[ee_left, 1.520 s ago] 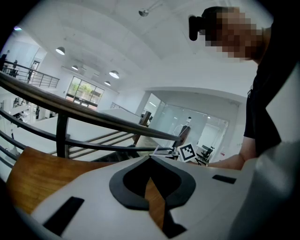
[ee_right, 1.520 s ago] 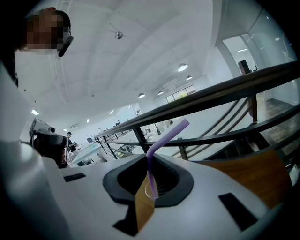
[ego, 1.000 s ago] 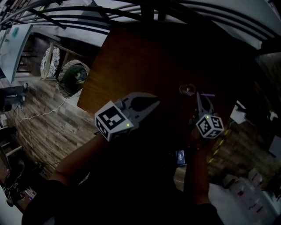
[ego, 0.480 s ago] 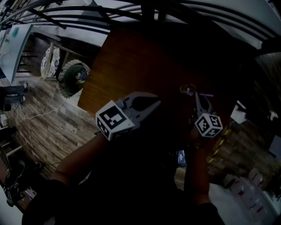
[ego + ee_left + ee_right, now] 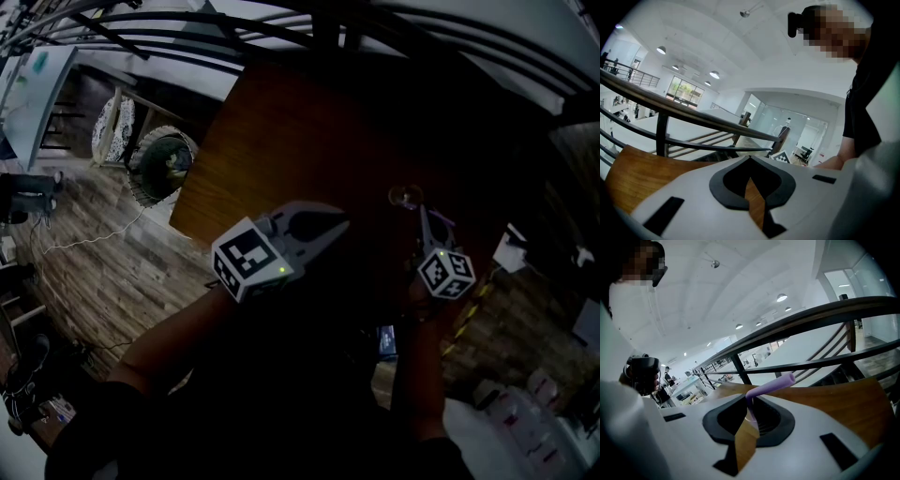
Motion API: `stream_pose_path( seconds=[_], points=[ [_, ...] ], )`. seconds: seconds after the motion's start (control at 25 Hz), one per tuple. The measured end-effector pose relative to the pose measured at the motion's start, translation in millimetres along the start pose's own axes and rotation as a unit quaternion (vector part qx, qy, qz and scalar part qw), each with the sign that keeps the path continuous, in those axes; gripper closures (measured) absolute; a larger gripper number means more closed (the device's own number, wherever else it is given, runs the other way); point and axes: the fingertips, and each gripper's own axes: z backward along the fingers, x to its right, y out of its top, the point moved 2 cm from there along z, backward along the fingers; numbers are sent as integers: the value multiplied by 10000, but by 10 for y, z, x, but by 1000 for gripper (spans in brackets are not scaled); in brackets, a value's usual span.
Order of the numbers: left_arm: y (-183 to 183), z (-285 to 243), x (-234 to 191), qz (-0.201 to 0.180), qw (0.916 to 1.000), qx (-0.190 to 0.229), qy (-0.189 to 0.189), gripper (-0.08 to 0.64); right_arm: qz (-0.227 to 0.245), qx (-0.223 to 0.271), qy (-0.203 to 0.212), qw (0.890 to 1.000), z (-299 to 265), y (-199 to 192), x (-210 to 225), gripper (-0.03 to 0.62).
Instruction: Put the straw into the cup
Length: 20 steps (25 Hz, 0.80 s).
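A small clear cup (image 5: pixel 405 196) stands on the dark wooden table (image 5: pixel 300 131), right of the middle. Just on its near side my right gripper (image 5: pixel 424 219) is shut on a bent purple straw (image 5: pixel 442 221). In the right gripper view the straw (image 5: pixel 771 383) rises from between the shut jaws of the right gripper (image 5: pixel 749 403) and bends off to the right; the cup does not show there. My left gripper (image 5: pixel 323 225) hovers over the table's near part, left of the cup. In its own view the left gripper (image 5: pixel 750 160) is shut with nothing in it.
A dark metal railing (image 5: pixel 375 23) runs along the table's far side. On the wooden floor at the left stands a round woven basket (image 5: pixel 159 164). Loose clutter and white objects (image 5: pixel 511 246) lie beyond the table's right edge. The head view is very dark.
The right gripper has edged a little closer to the cup with the straw, whose free end now lies lower and nearer the jaws. The left gripper has barely shifted.
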Motion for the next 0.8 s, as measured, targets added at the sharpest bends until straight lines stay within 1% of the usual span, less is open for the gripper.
stream_pose_path(
  seconds=[0.24, 0.56, 0.8],
  points=[
    [9, 11, 20, -31, 10000, 15, 7, 549, -75, -73, 26, 9999, 22, -74, 29, 549],
    [22, 79, 39, -40, 10000, 64, 4, 549, -73, -95, 34, 9999, 42, -101, -35, 511],
    [35, 173, 122, -87, 9999, 130, 13, 549, -66, -64, -17, 10000, 165, -138, -73, 505]
  ],
)
